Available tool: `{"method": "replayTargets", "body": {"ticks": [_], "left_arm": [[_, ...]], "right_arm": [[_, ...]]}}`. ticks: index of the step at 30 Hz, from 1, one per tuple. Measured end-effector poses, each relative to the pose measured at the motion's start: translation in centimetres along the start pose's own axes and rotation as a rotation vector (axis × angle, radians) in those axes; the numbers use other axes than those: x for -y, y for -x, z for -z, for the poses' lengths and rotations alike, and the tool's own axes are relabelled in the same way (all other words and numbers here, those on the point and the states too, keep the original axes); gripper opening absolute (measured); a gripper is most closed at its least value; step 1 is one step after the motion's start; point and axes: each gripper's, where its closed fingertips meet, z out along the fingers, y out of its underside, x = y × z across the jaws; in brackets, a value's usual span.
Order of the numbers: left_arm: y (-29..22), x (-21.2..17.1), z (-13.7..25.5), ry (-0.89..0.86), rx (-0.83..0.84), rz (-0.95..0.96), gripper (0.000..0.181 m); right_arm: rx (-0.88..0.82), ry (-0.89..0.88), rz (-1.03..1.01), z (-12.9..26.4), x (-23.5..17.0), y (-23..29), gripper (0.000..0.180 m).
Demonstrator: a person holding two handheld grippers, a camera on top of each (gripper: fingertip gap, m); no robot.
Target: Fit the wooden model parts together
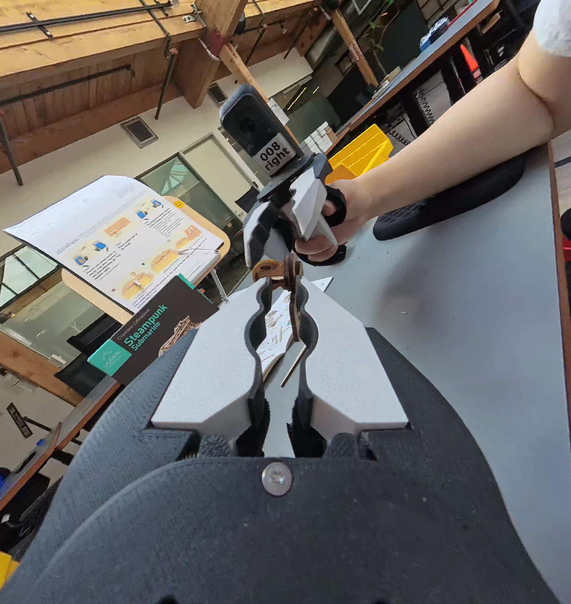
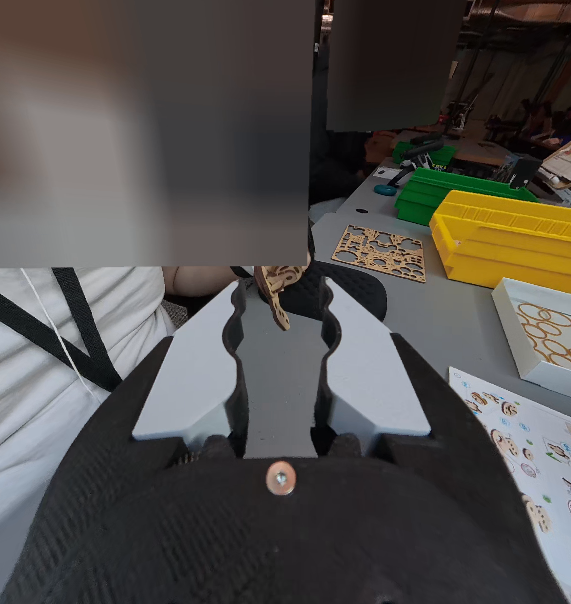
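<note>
Right now my left tool [image 1: 284,282] is clamped on the wooden model assembly [image 1: 289,277], gripping it at the very tips, with a flat dark-edged piece hanging back between the fingers; my right tool [image 2: 282,284] has its fingers apart, the assembly [image 2: 277,294] sitting just at their tips, and I cannot tell whether either pad touches it.

I judge the step in hand to be pressing or adjusting a part on the assembly; to do it well I should keep the left grip steady and square, bring the right fingers onto one thin piece only, and push along the slot rather than across it, since the plywood looks thin and could snap.

Around me on the grey desk [image 2: 441,313] lie a punched-out wooden sheet [image 2: 379,253], a yellow bin [image 2: 506,242] and a green bin [image 2: 441,189], a white tray of wooden rings [image 2: 552,330], and an instruction sheet [image 2: 523,457]; another instruction page on a stand [image 1: 120,235] and the kit box [image 1: 153,330] sit beyond the left tool; nothing blocks the join, though the two tools crowd each other closely.
</note>
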Motion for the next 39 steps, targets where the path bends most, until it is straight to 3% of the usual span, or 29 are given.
{"method": "replayTargets", "body": {"ticks": [7, 11, 15, 32, 39], "left_arm": [[-0.8, 0.9, -0.1, -0.083, -0.061, 0.081, 0.012], [-0.6, 1.5, 0.2, -0.132, -0.074, 0.151, 0.012], [-0.7, 1.5, 0.2, -0.135, -0.081, 0.158, 0.012], [0.4, 0.7, 0.2, -0.113, -0.035, 0.227, 0.010], [-1.2, 1.6, 0.8, -0.174, -0.236, 0.402, 0.004]], "right_arm": [[-0.018, 0.045, 0.243, -1.8, 0.5, 2.3, 0.048], [-0.015, 0.047, 0.216, -2.0, 0.6, 2.4, 0.046], [-0.040, 0.063, 0.209, -2.1, 0.3, 2.0, 0.032], [-0.190, 0.079, 0.331, -2.1, 0.5, 0.9, 0.031], [-0.006, 0.016, 0.173, -1.6, 0.8, 2.2, 0.038]]}}
